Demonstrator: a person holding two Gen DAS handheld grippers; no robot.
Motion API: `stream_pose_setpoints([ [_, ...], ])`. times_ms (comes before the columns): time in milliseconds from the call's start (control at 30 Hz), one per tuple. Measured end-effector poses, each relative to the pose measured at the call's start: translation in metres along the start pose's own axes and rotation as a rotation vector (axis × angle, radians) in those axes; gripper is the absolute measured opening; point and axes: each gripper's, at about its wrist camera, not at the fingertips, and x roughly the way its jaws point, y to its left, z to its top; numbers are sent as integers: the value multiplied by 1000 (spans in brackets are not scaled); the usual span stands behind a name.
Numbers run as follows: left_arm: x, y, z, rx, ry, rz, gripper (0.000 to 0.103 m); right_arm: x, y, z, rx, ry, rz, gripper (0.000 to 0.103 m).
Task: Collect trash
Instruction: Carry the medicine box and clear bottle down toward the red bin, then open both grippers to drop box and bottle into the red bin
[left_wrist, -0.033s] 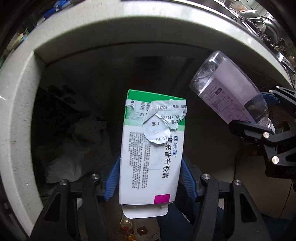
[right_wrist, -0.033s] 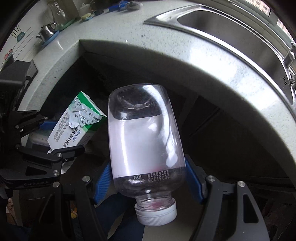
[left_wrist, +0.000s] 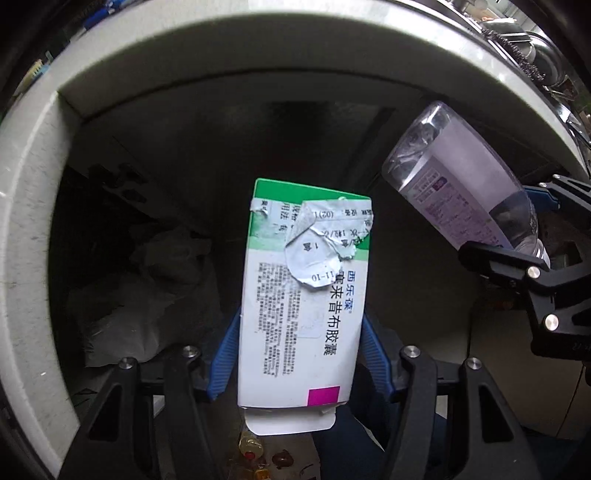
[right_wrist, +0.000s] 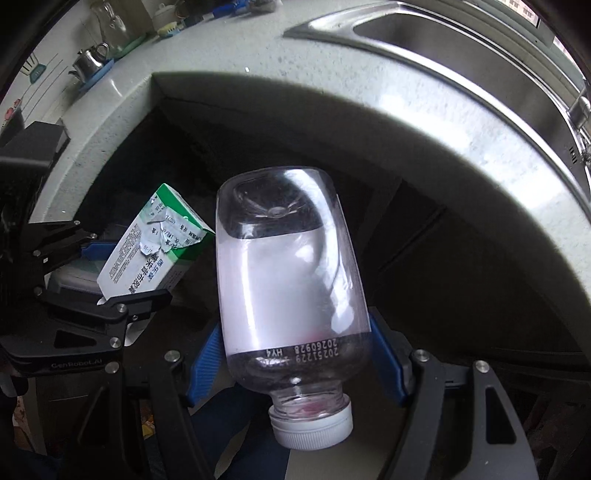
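My left gripper (left_wrist: 299, 347) is shut on a white and green medicine box (left_wrist: 303, 295) with a torn label, held upright in front of a dark opening under the counter. The box also shows in the right wrist view (right_wrist: 155, 247), at the left. My right gripper (right_wrist: 295, 350) is shut on a clear plastic bottle (right_wrist: 291, 280) with a white cap, held cap towards the camera. The bottle also shows in the left wrist view (left_wrist: 465, 188), to the right of the box and apart from it.
A pale stone counter edge (left_wrist: 229, 48) arches over the dark space below. White plastic bags (left_wrist: 140, 306) lie inside at the left. A steel sink (right_wrist: 461, 48) is set in the counter. A kettle (right_wrist: 88, 62) and dishes stand far left.
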Motion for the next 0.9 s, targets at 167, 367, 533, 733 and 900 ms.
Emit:
stream_pose_setpoints([
  [167, 90, 19, 3, -14, 63, -17, 59, 89, -4, 1, 43, 75, 17, 70],
  [367, 186, 36, 5, -11, 109, -25, 59, 194, -9, 1, 64, 145, 23, 70],
  [533, 248, 48, 6, -21, 139, -34, 59, 255, -16, 3, 73, 163, 11, 70],
  [733, 312, 48, 3, 13, 176, -39, 59, 309, -13, -10, 98, 174, 9, 70],
  [900, 337, 51, -2, 53, 196, -35, 62, 338, -8, -10, 111, 197, -9, 70],
])
